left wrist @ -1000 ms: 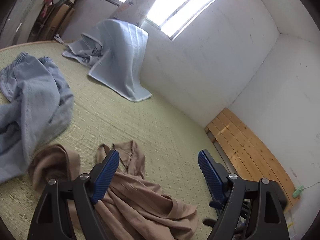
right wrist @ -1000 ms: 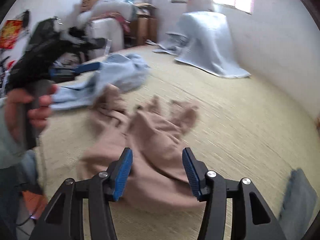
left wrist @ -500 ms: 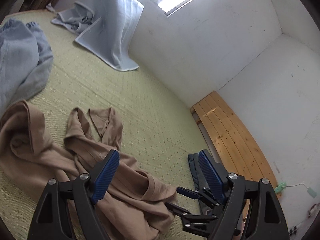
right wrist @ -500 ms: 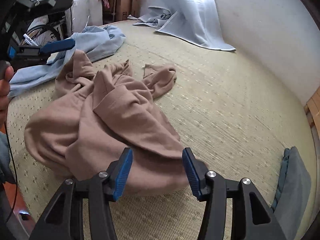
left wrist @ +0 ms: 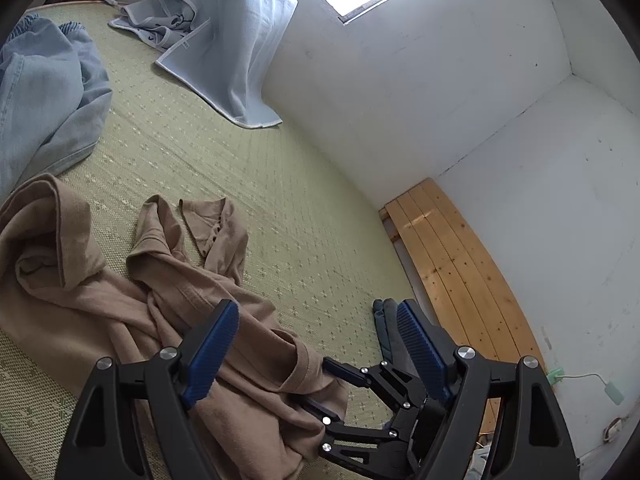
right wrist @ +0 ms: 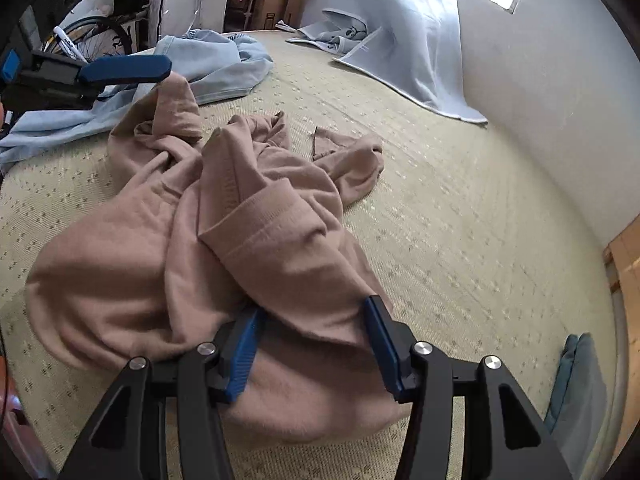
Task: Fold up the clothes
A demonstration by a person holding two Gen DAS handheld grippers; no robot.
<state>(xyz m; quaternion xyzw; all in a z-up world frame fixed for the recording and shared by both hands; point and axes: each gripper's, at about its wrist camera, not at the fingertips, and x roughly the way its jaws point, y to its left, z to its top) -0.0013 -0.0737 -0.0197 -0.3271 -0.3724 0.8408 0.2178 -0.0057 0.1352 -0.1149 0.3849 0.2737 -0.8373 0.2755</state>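
Tan garment [right wrist: 224,248] lies crumpled on the green woven mat [right wrist: 460,216]. Right gripper [right wrist: 312,344] is down on its near edge, a bulge of cloth between the 2 blue pads, which are apart and not pinching. Left gripper [left wrist: 320,344] is wide open above the garment's other side, gripping nothing. Light blue clothing [left wrist: 44,92] lies behind, folded grey-blue piece [right wrist: 580,384] at right.

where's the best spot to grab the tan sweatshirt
Probably the ribbed hem band on top of the crumpled tan sweatshirt, coming from above on the near side: it is a raised, thick folded edge, and the right gripper already straddles cloth just below it.
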